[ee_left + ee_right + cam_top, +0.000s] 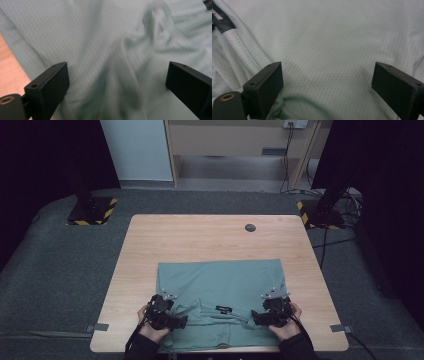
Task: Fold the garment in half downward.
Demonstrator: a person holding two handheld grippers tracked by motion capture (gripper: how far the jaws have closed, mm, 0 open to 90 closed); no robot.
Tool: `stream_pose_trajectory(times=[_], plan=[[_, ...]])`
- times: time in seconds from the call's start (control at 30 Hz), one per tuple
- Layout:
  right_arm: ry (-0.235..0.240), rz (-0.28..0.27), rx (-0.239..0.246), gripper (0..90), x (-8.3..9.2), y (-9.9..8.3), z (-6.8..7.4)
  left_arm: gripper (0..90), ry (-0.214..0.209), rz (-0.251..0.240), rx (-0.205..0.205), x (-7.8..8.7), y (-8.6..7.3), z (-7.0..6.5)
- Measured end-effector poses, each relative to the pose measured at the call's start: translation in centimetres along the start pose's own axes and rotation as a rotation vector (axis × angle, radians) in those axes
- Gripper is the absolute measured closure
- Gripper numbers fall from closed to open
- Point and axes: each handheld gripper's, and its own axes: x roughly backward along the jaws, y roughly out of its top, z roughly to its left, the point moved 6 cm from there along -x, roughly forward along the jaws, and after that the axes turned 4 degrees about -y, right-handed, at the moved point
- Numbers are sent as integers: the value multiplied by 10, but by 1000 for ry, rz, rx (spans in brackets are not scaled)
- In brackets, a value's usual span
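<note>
High view: green shirt (225, 290), collar toward person.

The left tongs (117, 82) stood wide apart, nothing pinched between their black jaws. Beneath them lay pale green mesh fabric (100, 37), rumpled, with a raised fold (155, 17) toward one o'clock. Bare wooden worktop (10, 67) showed at nine o'clock.
</note>
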Motion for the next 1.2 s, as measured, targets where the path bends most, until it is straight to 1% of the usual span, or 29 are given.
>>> stream_pose_trajectory(times=[0.03,0.1,0.17,0.2,0.23,0.3,0.33,0.4,0.47,0.53,0.6,0.67,0.73,0.83,0.87,0.9,0.97,1.0,1.03,1.07,1.13,1.2], plan=[[1,-6,-3,103,2,0,0,49,-5,-4,10,2,0,1],[-4,-25,-16,103,5,4,-1,51,4,-20,25,4,4,4],[-21,-34,-32,101,4,11,-4,55,26,-39,43,3,12,6],[-31,-35,-40,99,2,15,-5,57,39,-49,51,2,17,7],[-34,-35,-48,100,0,19,-6,57,60,-59,64,1,22,8],[-57,-27,-52,102,-7,24,-7,66,109,-75,82,-3,33,11],[-67,-19,-52,102,-10,25,-7,64,126,-80,93,-5,37,13],[-76,-9,-56,102,-17,26,-8,68,144,-82,105,-12,46,16],[-90,-5,-61,102,-19,26,-10,70,150,-80,106,-17,49,17],[-94,-9,-72,102,-20,26,-12,74,162,-65,99,-24,50,17],[-96,-10,-83,102,-20,25,-15,73,167,-42,87,-29,47,15],[-95,-7,-83,98,-20,23,-15,67,175,-27,64,-30,41,12],[-88,0,-77,94,-20,19,-14,55,170,-20,48,-29,36,10],[-75,-2,-70,89,-17,14,-14,48,126,-18,31,-22,26,5],[-73,0,-62,81,-16,12,-14,47,104,-17,18,-19,23,3],[-70,-1,-58,78,-15,10,-14,47,74,-8,4,-16,19,1],[-52,-5,-67,78,-14,6,-15,43,10,9,-13,-11,14,-1],[-46,-2,-70,75,-13,5,-15,44,-18,15,-14,-9,12,-2],[-45,-1,-70,73,-12,5,-16,41,-38,12,-2,-7,12,-2],[-48,-7,-72,74,-12,6,-17,39,-35,1,6,-6,15,-1],[-50,-22,-80,77,-11,11,-16,44,-11,-26,26,-6,22,0],[-53,-22,-78,76,-13,17,-16,44,33,-45,40,-10,31,1]])
